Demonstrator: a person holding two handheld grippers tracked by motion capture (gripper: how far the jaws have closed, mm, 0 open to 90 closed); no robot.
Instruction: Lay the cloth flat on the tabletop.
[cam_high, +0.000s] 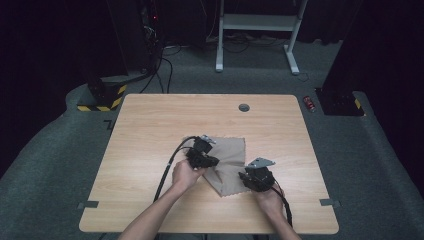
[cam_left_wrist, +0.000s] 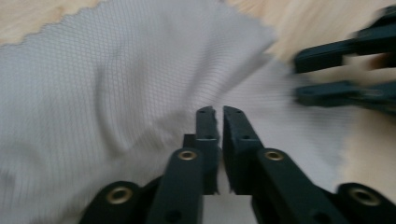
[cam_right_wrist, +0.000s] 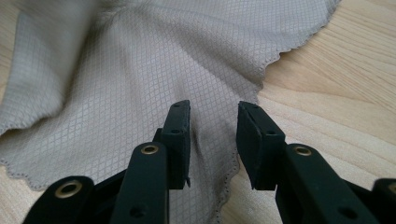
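A beige-grey mesh cloth (cam_high: 231, 152) lies rumpled on the wooden table (cam_high: 150, 125), right of centre. My left gripper (cam_high: 215, 161) hangs over the cloth's left part. In the left gripper view its jaws (cam_left_wrist: 219, 114) stand a narrow slit apart above the cloth (cam_left_wrist: 116, 79), with nothing seen pinched between them. My right gripper (cam_high: 243, 175) is at the cloth's near right corner. Its jaws (cam_right_wrist: 214, 122) are open, straddling a raised fold of the cloth (cam_right_wrist: 163, 60) near the scalloped edge. The right gripper (cam_left_wrist: 327, 72) also appears blurred at the upper right of the left gripper view.
A round cable hole (cam_high: 244, 107) sits near the table's far edge. Grey tape tabs (cam_high: 88, 204) mark the near corners. Beyond the table stand a white desk frame (cam_high: 257, 22) and black stands with hazard stripes (cam_high: 102, 97); a small red object (cam_high: 310, 103) lies on the carpet.
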